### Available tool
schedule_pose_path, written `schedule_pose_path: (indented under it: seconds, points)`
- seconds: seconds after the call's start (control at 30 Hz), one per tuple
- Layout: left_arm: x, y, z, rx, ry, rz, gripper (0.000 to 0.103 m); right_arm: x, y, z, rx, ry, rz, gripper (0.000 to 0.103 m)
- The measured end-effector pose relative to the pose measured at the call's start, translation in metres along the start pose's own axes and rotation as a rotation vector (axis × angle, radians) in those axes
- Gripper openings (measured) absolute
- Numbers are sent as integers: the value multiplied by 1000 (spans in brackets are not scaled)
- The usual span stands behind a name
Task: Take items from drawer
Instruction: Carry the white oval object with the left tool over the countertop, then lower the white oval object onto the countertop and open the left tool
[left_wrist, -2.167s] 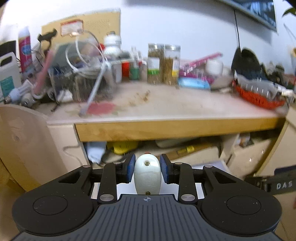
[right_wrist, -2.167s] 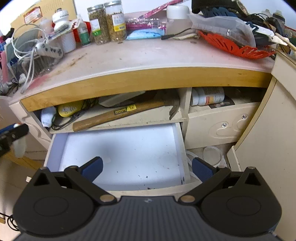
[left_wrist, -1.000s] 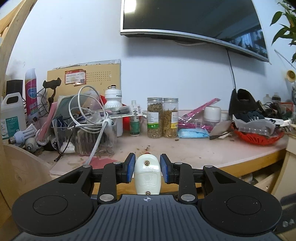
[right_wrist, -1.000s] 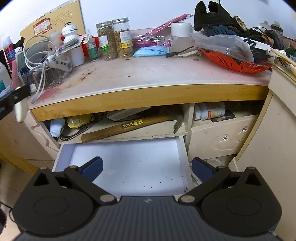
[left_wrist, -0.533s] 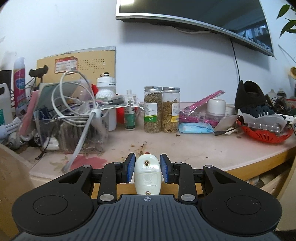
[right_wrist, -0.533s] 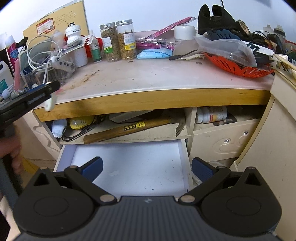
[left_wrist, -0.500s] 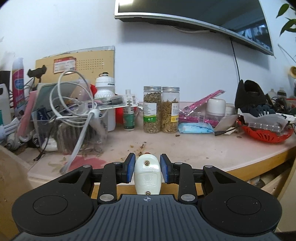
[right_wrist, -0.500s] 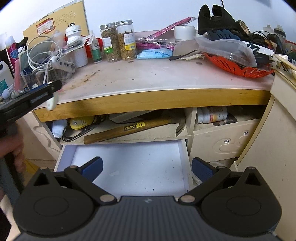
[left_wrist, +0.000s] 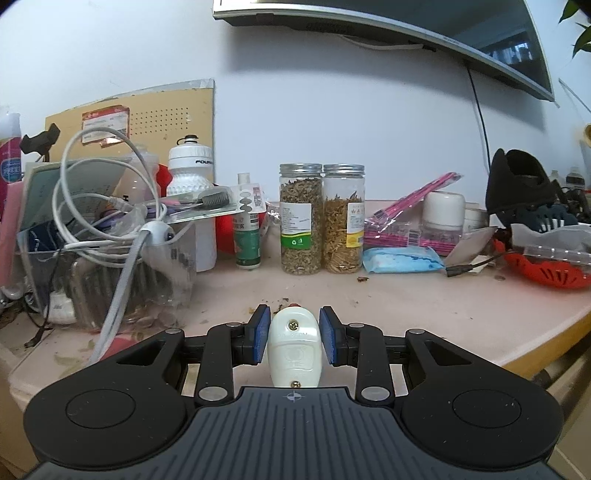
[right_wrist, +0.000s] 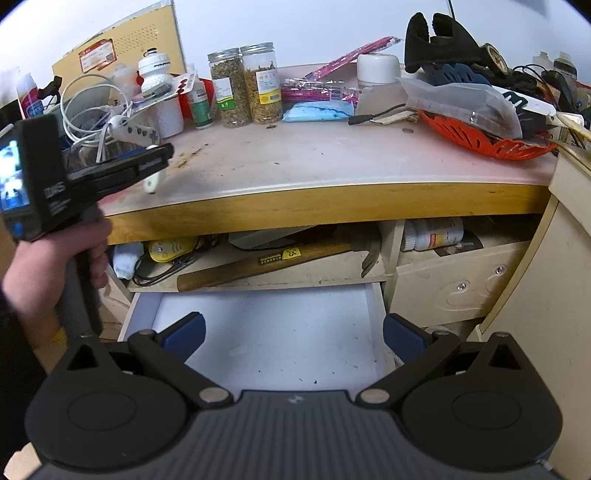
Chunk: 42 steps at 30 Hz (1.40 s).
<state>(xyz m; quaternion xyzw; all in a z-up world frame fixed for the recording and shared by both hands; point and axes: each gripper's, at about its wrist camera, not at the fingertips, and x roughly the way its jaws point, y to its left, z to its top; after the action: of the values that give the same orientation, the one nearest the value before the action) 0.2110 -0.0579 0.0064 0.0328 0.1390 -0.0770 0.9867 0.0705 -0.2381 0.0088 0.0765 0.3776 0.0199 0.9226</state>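
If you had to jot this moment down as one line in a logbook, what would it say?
left gripper: shut on white plug, over desk top | right gripper: open, empty, above open drawer | drawer: looks empty

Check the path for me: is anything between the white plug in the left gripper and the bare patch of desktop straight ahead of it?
Nothing visible. The left gripper is shut on the white plug over the desktop; ahead lie only crumbs. The cable bin stands off to the left.

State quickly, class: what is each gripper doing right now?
Left gripper: shut on the white plug, above the desktop.
Right gripper: open, holding nothing, over the open drawer.
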Motion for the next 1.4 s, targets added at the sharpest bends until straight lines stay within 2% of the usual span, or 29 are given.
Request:
schedule_pose_path:
  seconds: [0.3,0.77,0.83,0.9,0.97,1.17,1.4]
  points:
    - [23,0,0,1,13,-2,29,1,1,1,-3,3,5,103]
    - [28,1,-2,13,18,8,29,0,1,1,1,3,10,103]
    - [29,0,-2,18,27,21,39,0,1,1,2,3,10,103]
    - [29,0,-2,17,26,19,60,0,0,1,4,3,11,103]
    - [28,1,-2,13,18,11,69,0,0,1,5,2,11,103]
    - [28,0,-2,15,21,7,77,0,0,2,7,1,13,103]
    - [28,-1,-2,14,26,5,77,0,-1,3,9,2,14,103]
